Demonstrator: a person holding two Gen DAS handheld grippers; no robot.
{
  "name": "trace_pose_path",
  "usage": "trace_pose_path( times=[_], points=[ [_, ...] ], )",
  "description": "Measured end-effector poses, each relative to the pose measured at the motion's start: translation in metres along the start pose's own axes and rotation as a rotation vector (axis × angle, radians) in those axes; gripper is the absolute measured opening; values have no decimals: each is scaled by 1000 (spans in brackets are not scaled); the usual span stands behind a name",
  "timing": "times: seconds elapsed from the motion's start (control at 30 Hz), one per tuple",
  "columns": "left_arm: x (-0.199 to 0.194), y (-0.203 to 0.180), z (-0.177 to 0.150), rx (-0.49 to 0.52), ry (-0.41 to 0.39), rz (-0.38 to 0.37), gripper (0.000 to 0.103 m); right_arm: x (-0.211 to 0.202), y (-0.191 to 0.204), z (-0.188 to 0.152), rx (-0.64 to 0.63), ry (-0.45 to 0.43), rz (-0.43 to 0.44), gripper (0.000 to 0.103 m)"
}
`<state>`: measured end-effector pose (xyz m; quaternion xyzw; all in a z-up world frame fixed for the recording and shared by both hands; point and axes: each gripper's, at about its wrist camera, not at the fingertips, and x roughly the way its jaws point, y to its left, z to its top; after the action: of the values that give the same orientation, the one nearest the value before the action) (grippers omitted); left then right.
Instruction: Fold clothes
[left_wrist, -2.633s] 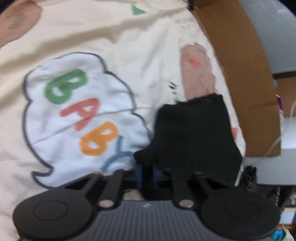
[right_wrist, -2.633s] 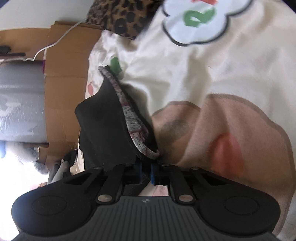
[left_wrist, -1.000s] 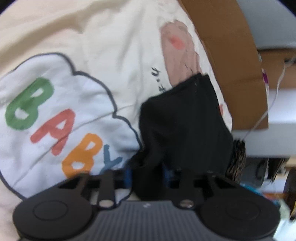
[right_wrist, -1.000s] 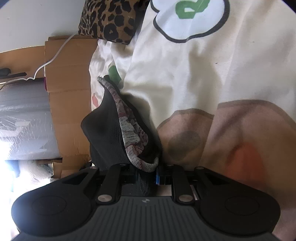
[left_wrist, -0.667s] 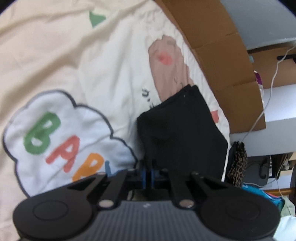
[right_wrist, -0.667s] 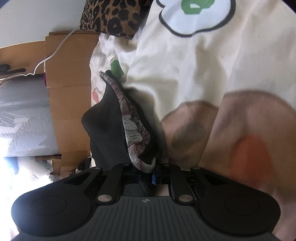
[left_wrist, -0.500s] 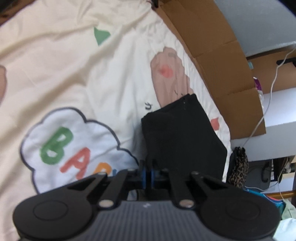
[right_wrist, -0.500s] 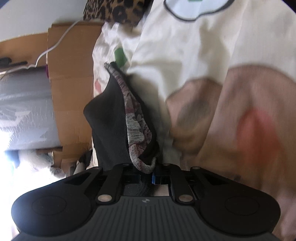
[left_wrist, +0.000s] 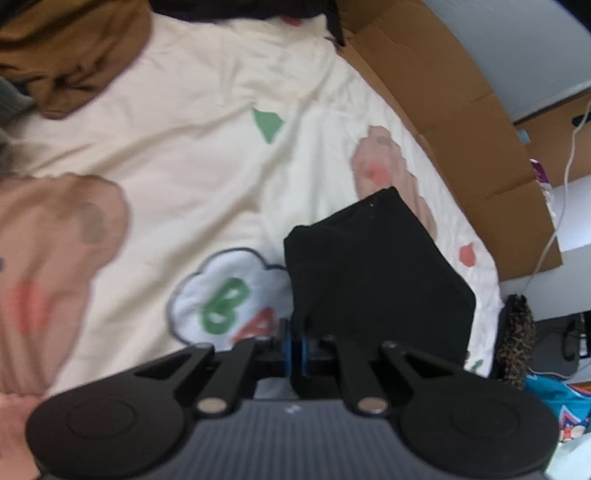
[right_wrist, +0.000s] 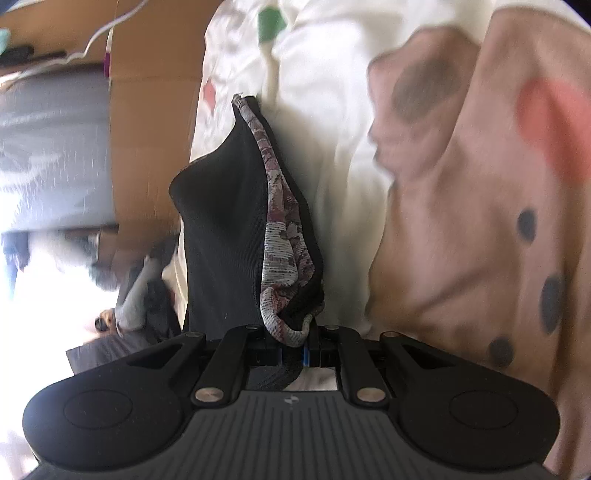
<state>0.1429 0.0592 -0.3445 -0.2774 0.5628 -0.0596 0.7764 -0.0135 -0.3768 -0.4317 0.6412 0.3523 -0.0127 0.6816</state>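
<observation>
black garment (left_wrist: 376, 273) hangs over cream blanket (left_wrist: 207, 158), cardboard (left_wrist: 454, 122) beside.

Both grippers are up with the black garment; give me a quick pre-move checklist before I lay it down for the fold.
1. Left gripper shut on the black knit garment: ok.
2. Right gripper shut on the garment's patterned grey-and-maroon waistband: ok.
3. Garment hanging flat between the grips: not ok, it sags and bunches in the right wrist view.
4. Cream cartoon-print bedspread bare below: ok.
5. Brown cardboard panel clear of the garment: ok.
6. Garment's far hem: cannot tell.
</observation>
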Motion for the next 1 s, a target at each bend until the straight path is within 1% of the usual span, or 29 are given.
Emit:
trace_pose_path(
  times=[0.07, 0.17, 0.27, 0.43, 0.53, 0.67, 0.77, 0.9, 1.0],
  points=[
    [-7, 5, -1, 0, -8, 29, 5, 1, 2, -8, -27, 31, -4, 8],
    [-13, 10, -3, -1, -7, 59, 5, 3, 9, -18, -107, 73, -22, 8],
    [-14, 14, -11, -4, 8, 75, 5, 0, 10, -20, -107, 78, -22, 8],
    [-9, 15, -37, -3, 43, 99, 5, -14, 5, -13, -92, 38, -18, 8],
    [-3, 12, -59, 12, 94, 95, 6, -25, 6, -2, -91, -7, -16, 8],
    [5, 7, -86, 33, 167, 70, 6, -39, 8, 22, -94, -68, -10, 8],
    [9, 2, -96, 35, 200, 49, 6, -45, 10, 38, -90, -106, -3, 8],
    [8, 1, -104, 14, 221, 26, 6, -46, 12, 51, -90, -129, -4, 8],
    [7, -4, -115, 55, 259, 40, 6, -44, 15, 60, -86, -142, -5, 8]
  ],
)
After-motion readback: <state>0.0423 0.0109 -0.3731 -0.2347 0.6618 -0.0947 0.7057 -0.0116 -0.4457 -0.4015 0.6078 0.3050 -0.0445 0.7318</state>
